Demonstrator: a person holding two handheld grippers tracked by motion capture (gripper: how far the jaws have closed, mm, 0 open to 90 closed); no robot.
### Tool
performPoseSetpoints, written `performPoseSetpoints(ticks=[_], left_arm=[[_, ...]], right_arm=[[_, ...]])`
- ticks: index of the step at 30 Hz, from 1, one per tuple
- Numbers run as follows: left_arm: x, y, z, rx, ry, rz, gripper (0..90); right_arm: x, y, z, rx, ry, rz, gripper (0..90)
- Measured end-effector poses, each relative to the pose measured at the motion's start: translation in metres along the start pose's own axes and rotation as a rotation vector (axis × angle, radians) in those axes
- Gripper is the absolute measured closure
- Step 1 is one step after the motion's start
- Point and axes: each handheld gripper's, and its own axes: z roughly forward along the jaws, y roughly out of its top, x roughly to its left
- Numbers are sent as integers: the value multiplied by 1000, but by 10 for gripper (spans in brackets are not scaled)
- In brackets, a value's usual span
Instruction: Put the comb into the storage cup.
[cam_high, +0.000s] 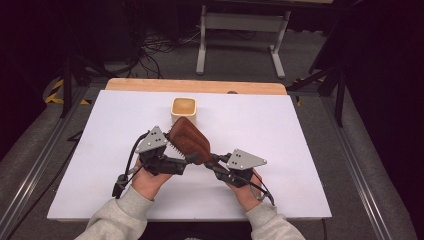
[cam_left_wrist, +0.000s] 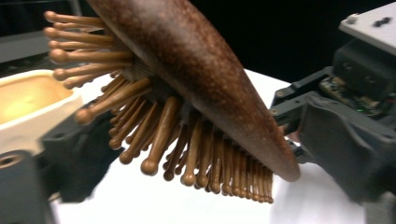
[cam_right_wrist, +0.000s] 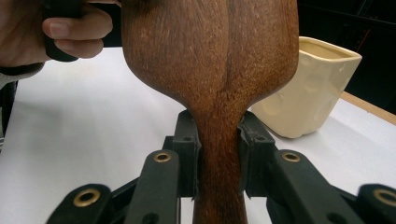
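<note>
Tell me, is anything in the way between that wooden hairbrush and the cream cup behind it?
Nothing visible. The wooden hairbrush, clamped at its handle by the right gripper, hangs above the white board just in front of the cream cup. The left gripper sits beside the bristles, not between brush and cup.

No text, label, brand, number or sign can be read anywhere.

Bright tabletop, dark surroundings (soft close-ups)

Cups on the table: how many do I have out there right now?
1. The cream cup stands upright at the far middle of the white table, just beyond the wooden hairbrush that the right gripper holds by its handle.
</note>
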Motion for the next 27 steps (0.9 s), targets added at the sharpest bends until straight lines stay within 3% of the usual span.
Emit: performPoseSetpoints(ticks=[3, 9, 18, 24, 27], left_arm=[[2, 0, 0, -2, -13, -23, 176], [1, 0, -1, 5, -17, -22, 262], [7, 2, -4, 9, -102, -140, 418], [2, 6, -7, 6, -126, -104, 501], [2, 8, -9, 10, -143, -106, 533]], right_arm=[[0, 0, 0, 3, -3, 1, 720], [2, -1, 3, 22, -15, -21, 720], [4, -2, 4, 51, -28, -45, 719], [5, -2, 6, 62, -27, -68, 718], [6, -2, 6, 61, -25, -77, 718]])
